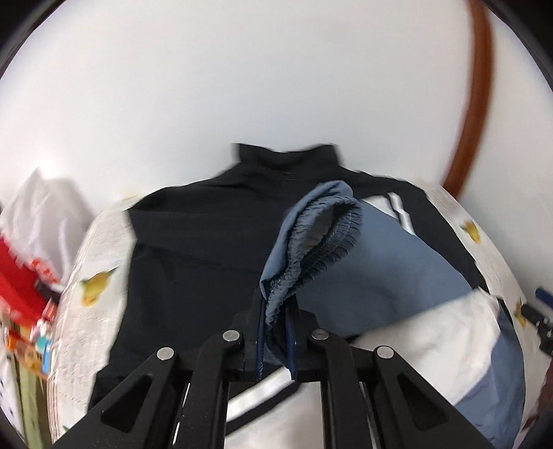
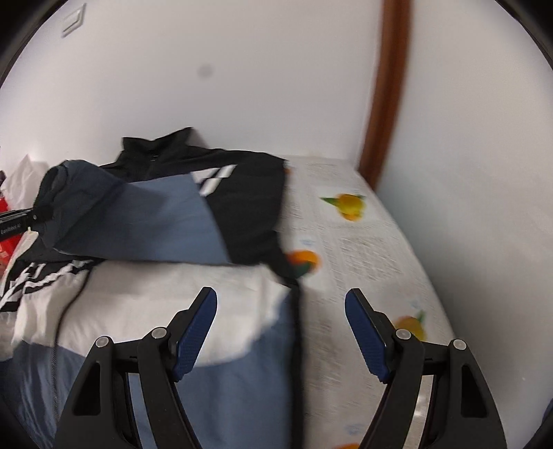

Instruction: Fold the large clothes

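White cloth with orange-and-lemon fruit print (image 2: pixel 349 207) spread over the work surface; same print seen at left edge in the left wrist view (image 1: pixel 93 283). Plain white wall (image 1: pixel 242 69) behind. Brown wooden trim (image 2: pixel 387 96) running up the wall at the right corner. Pale switch plate (image 2: pixel 74 19) high on wall, upper left in the right wrist view. Small grey smudge (image 2: pixel 204 72) on wall. White bag (image 1: pixel 45 203) bunched at far left, beside red packaging (image 1: pixel 17 276); print on it too blurred to read.
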